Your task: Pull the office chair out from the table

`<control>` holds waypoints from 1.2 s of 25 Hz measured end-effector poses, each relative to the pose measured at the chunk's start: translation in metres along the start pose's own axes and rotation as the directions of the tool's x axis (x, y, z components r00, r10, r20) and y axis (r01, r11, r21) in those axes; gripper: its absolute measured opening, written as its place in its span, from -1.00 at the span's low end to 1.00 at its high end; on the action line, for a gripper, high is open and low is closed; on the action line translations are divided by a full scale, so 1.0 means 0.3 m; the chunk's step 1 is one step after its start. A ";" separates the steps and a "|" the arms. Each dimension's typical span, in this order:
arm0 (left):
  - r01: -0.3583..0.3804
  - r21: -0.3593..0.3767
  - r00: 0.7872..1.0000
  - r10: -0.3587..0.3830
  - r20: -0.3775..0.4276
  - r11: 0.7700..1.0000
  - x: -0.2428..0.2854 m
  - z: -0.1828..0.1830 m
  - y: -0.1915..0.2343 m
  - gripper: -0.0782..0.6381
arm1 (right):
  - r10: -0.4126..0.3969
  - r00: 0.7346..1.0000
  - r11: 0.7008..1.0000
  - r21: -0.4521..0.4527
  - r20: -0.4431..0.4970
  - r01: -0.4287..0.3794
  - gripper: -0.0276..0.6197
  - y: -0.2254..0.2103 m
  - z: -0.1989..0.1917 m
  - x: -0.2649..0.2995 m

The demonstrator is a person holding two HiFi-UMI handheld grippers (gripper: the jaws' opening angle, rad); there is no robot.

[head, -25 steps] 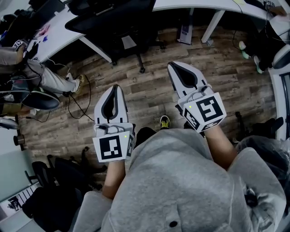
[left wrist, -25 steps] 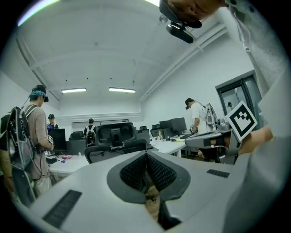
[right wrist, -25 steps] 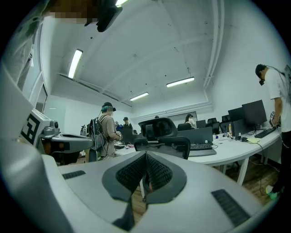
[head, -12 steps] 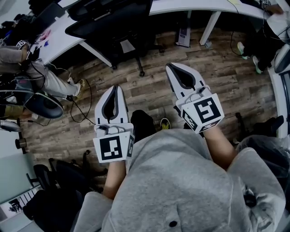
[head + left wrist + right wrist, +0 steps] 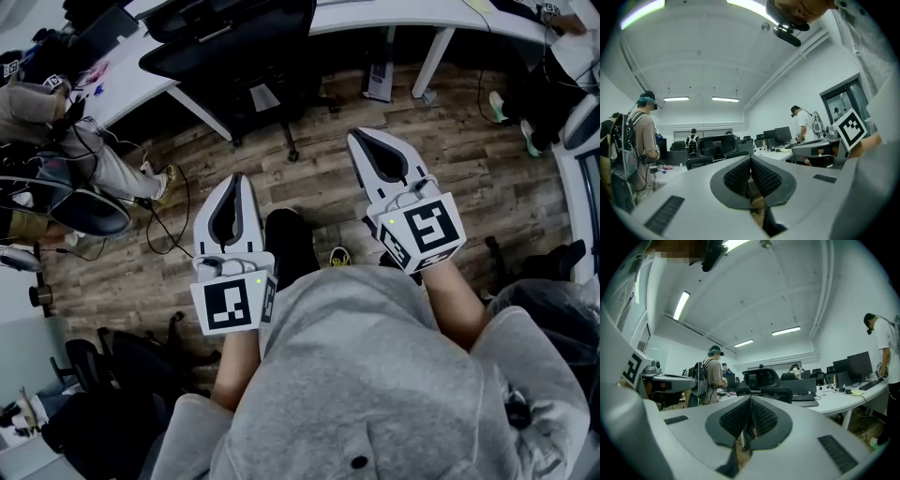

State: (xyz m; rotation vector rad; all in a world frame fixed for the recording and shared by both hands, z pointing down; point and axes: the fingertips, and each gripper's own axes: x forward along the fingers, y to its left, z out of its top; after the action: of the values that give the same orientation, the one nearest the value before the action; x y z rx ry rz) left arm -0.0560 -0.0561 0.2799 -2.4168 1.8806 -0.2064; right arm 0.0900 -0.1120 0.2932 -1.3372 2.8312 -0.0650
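Chair: the black office chair [image 5: 239, 47] is sitting at the far side, tucked against the white table [image 5: 127, 82]; in both gripper views it is showing straight ahead, beyond the jaw tips.

Left gripper: the left gripper [image 5: 237, 178] is pointing toward the chair, well apart from it; its jaws are pressing together, gripping nothing.

Right gripper: the right gripper [image 5: 359, 134] is reaching a little farther than the left; its jaws are also meeting, gripping nothing.

Floor: the wooden floor [image 5: 319, 192] is lying between grippers and chair.

Bystander: a person with a backpack [image 5: 640, 140] is standing at the left.
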 end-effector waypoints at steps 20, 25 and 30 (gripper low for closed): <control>-0.025 0.000 1.000 0.025 0.006 1.000 0.072 -0.021 0.104 -0.75 | 0.035 0.999 0.999 -0.036 0.000 -0.035 -0.83 0.009 -0.002 0.141; -0.029 -0.015 1.000 0.029 -0.008 0.999 0.151 -0.050 0.180 -0.75 | 0.037 0.999 0.999 -0.037 -0.019 -0.037 -0.83 -0.011 -0.018 0.247; -0.020 -0.034 0.999 0.019 -0.032 0.999 0.262 -0.093 0.254 -0.75 | 0.036 0.998 0.999 -0.039 -0.050 -0.038 -0.83 -0.046 -0.057 0.362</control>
State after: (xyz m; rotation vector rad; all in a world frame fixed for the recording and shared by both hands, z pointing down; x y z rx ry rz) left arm -0.1142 -0.1503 0.3016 -2.4299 1.9360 -0.2142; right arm 0.0312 -0.2040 0.3117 -1.3087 2.9119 -0.0416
